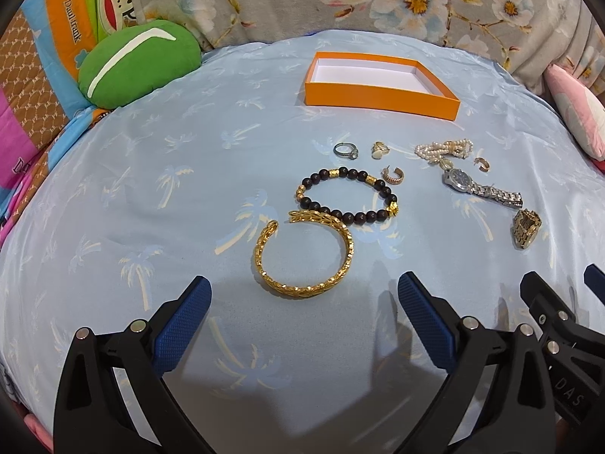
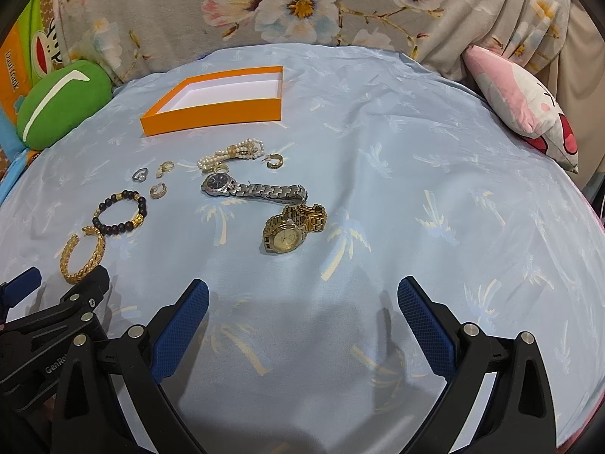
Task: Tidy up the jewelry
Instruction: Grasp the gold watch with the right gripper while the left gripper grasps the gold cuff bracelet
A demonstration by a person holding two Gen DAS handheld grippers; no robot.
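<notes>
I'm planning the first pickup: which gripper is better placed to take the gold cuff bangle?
Left, probably. The gold cuff bangle lies just ahead of the open left gripper, roughly centred between its fingers. The right gripper, also open and empty, sits further right, nearer the gold watch.

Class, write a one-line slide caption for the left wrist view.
Open left gripper hovers before a gold bangle, with beaded bracelet, rings, watches and an empty orange box beyond on blue cloth.

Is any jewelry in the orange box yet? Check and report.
No. In the left wrist view the orange box shows only its bare white floor, and every piece lies outside it on the blue cloth.
</notes>
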